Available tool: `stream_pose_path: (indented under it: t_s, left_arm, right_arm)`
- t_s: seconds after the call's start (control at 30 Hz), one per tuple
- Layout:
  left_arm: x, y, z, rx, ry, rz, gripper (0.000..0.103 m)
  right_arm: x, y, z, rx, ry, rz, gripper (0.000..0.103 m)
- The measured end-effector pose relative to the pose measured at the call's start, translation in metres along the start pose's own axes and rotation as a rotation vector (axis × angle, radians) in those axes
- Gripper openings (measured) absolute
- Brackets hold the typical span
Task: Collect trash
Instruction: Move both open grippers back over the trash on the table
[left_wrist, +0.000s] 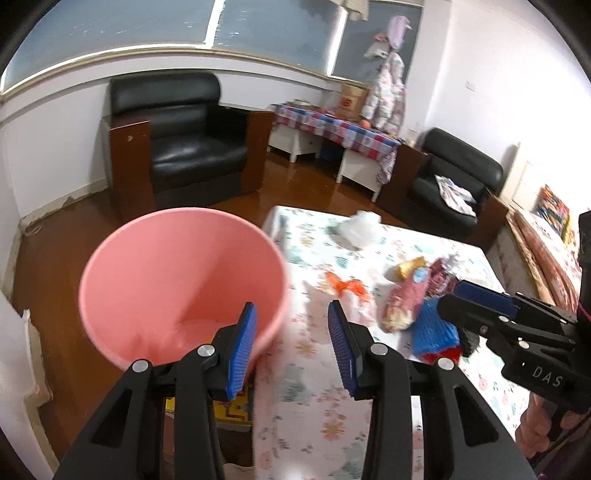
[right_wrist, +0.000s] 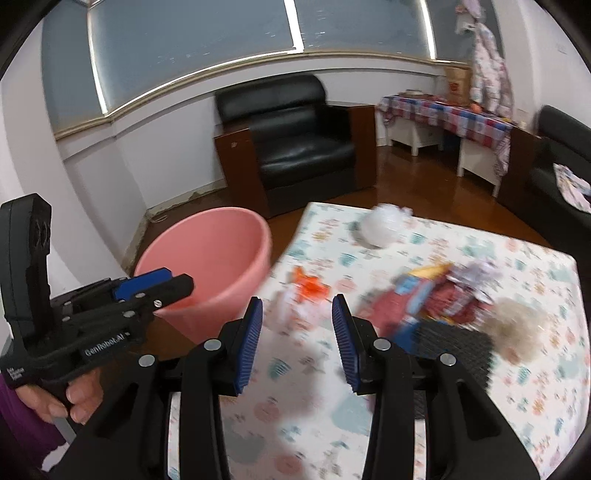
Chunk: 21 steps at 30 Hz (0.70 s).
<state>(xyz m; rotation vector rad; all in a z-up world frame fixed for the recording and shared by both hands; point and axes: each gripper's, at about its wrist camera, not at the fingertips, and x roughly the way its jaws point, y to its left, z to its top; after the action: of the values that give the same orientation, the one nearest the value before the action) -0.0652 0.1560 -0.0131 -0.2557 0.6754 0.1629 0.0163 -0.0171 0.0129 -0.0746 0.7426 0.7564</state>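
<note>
A pink bin (left_wrist: 181, 284) stands on the floor at the table's left edge; it also shows in the right wrist view (right_wrist: 210, 258). Trash lies on the floral table (left_wrist: 310, 391): an orange scrap (left_wrist: 349, 288), a white crumpled plastic (left_wrist: 356, 227), colourful wrappers (left_wrist: 404, 302) and a blue net (left_wrist: 434, 332). My left gripper (left_wrist: 291, 332) is open and empty, between the bin's rim and the table edge. My right gripper (right_wrist: 297, 332) is open and empty above the table, near the orange scrap (right_wrist: 310, 286) and wrappers (right_wrist: 424, 299).
Two black armchairs (left_wrist: 184, 140) (left_wrist: 454, 184) stand on the wooden floor. A side table with a checked cloth (left_wrist: 332, 129) is at the back. A beige fluffy wad (right_wrist: 517, 332) and a black net (right_wrist: 454, 347) lie on the table's right.
</note>
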Motion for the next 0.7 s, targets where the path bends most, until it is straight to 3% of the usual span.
stream_pose_path:
  t_s: [0.37,0.7]
  left_arm:
    - [0.031,-0.041,-0.004,0.075,0.090,-0.032,0.039]
    - [0.081,-0.051,0.004,0.059,0.164,0.008,0.039]
  right_arm:
    - [-0.021,-0.069,-0.024,0.151,-0.009,-0.080,0.040]
    - [-0.032,-0.145,-0.041,0.329,-0.036,-0.181,0.040]
